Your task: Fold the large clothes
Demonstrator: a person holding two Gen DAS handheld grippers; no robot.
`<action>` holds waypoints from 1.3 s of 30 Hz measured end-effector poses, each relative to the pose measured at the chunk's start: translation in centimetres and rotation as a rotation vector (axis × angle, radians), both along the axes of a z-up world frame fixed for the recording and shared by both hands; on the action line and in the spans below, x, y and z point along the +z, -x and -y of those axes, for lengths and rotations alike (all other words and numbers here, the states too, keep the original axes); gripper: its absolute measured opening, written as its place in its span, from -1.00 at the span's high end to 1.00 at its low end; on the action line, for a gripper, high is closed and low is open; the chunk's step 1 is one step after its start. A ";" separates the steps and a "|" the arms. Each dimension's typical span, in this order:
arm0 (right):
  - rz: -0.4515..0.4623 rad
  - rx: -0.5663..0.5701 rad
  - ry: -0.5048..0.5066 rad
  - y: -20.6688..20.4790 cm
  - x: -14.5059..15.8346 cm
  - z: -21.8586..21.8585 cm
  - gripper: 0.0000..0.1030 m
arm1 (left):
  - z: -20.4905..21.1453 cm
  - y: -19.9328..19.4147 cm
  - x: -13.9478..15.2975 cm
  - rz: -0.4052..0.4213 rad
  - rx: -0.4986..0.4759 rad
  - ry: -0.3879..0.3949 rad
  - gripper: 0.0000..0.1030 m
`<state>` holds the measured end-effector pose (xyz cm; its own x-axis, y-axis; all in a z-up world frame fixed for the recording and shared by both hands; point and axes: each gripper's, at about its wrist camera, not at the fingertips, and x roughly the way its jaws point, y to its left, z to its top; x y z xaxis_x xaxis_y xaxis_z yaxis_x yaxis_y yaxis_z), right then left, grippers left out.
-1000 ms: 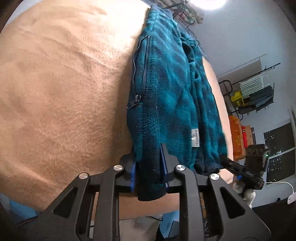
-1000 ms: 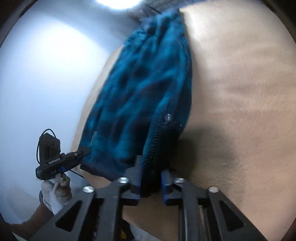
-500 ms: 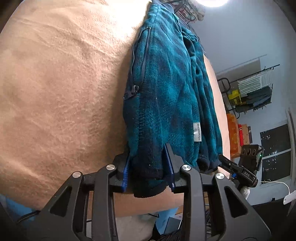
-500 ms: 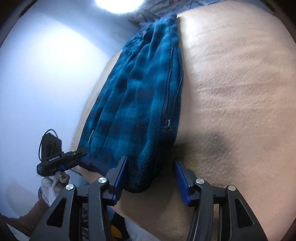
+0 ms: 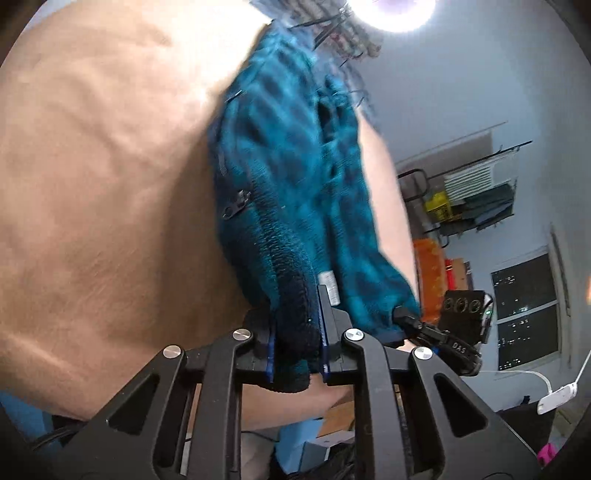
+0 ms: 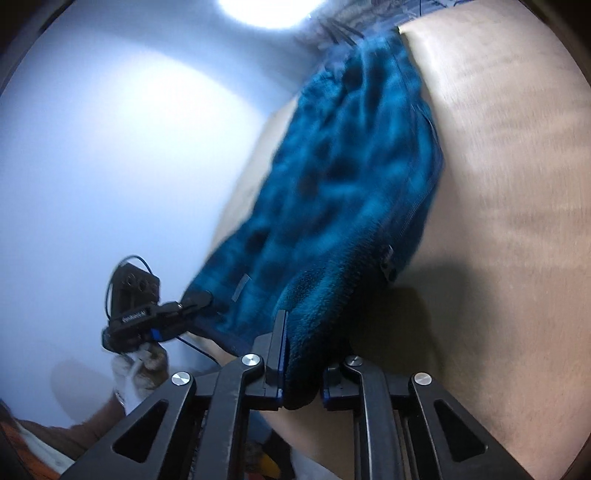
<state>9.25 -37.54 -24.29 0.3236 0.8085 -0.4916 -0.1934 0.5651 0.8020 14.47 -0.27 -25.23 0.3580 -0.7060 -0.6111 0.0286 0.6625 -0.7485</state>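
A teal plaid fleece jacket (image 5: 295, 177) with a dark zipper lies in a long strip on a tan blanket (image 5: 103, 184). My left gripper (image 5: 297, 339) is shut on its dark near hem corner. In the right wrist view the jacket (image 6: 351, 177) lies on the same blanket (image 6: 509, 221), and my right gripper (image 6: 301, 354) is shut on the other near corner of the hem. Each gripper shows in the other's view, the right one at the jacket's edge (image 5: 439, 332) and the left one likewise (image 6: 147, 314). The near hem is lifted off the blanket.
A bright ceiling lamp (image 5: 391, 14) glares above. A metal rack with boxes (image 5: 476, 192) and a dark window (image 5: 524, 314) stand at the right. An orange crate (image 5: 430, 273) sits beyond the blanket's edge. A pale wall (image 6: 110, 147) fills the left of the right wrist view.
My right gripper was open half a second ago and has shut on the hem again. Both grippers have lifted the near hem, and the views are blurred by motion.
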 end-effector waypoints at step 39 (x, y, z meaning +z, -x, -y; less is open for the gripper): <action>-0.140 -0.223 0.076 -18.7 -1.3 1.1 0.74 | 4.3 -21.4 -1.2 -0.052 0.020 -0.122 0.50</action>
